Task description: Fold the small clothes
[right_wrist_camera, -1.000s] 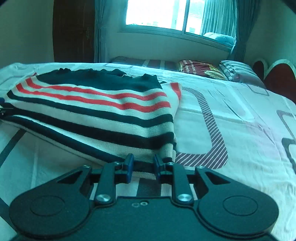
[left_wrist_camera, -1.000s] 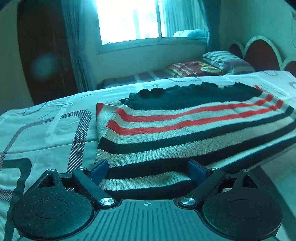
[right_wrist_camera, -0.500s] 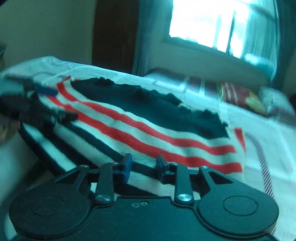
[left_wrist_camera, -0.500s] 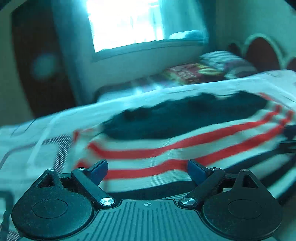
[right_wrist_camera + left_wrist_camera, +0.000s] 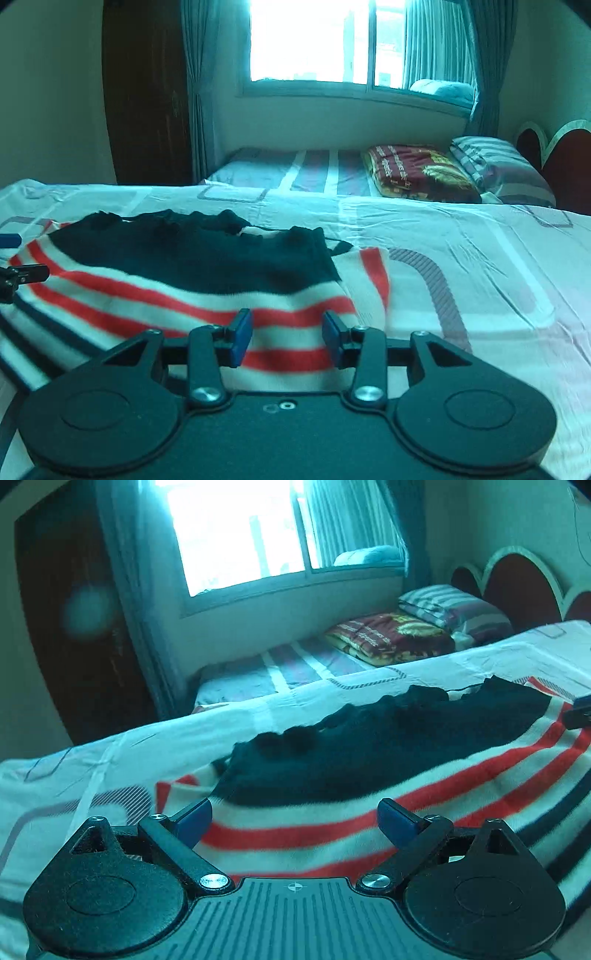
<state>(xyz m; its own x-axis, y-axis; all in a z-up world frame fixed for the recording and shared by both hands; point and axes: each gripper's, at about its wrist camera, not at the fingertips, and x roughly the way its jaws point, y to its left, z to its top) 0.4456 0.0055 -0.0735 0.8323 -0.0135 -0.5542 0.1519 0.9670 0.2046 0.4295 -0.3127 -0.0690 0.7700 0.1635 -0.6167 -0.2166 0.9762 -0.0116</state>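
one striped knit garment [image 5: 388,775] lies spread on the bed [image 5: 110,760], its dark navy part farthest from the cameras and red, white and dark stripes running nearer. the left tongs [image 5: 294,821] hang low over its near left part, blue fingers [image 5: 194,818] wide apart with nothing between them but the red and white stripes beneath; whether they touch the cloth cannot be told. the right tongs [image 5: 287,336] sit over the near right part of the same garment [image 5: 184,280], close to its right edge, their blue pads [image 5: 242,332] apart as well and holding nothing. each pair of tongs shows at the rim of the other's view, at the garment's opposite side. the bed sheet [image 5: 461,277] is white with grey rounded line patterns. beyond it lies a second bed with one red patterned folded blanket [image 5: 417,171] and one striped pillow [image 5: 502,168], under one bright window [image 5: 317,40]
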